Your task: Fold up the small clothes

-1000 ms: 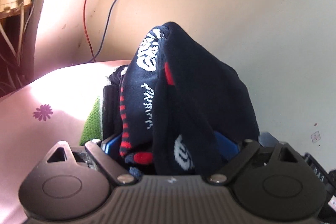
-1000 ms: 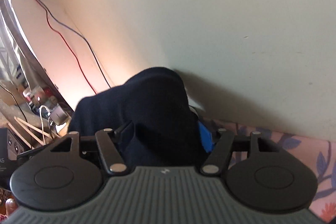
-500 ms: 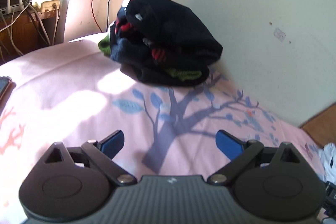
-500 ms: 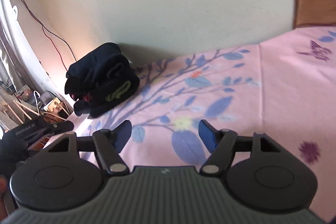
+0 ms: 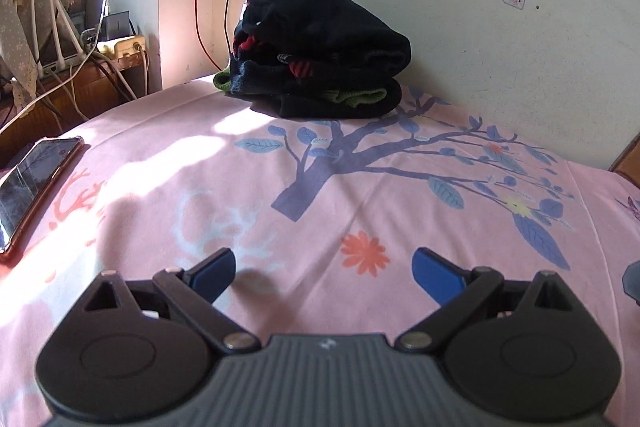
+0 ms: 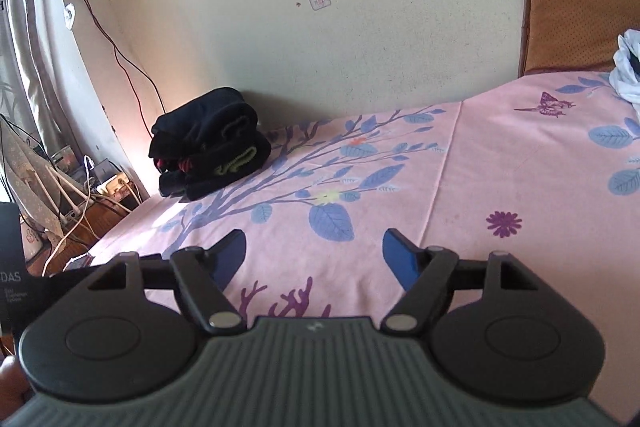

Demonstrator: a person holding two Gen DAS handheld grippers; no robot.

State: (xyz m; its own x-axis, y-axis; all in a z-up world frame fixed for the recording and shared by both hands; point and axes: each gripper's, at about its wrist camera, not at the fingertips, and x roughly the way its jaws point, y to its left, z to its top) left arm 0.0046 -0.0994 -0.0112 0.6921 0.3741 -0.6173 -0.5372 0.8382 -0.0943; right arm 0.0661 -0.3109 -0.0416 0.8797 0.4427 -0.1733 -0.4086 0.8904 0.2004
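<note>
Stack of dark knitted socks (image 5: 320, 55), soft and lumpy, on your pink printed sheet (image 5: 240, 187), your left gripper (image 5: 324, 267) spread and empty, right gripper (image 6: 314, 255) just widened, nothing between.

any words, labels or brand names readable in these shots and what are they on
"DAS": white letters on the black box at the left edge of the right wrist view, cut off by the frame.
Smaller lines under it: too small to read.
Wall sticker: print too small to read.
White lettering on the folded dark clothes: not legible.

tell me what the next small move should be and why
Probably swing the right gripper toward the white cloth at the far right of the bed. Both grippers' jaws have just been opening with nothing between them, and the dark folded pile already sits by the wall.
</note>
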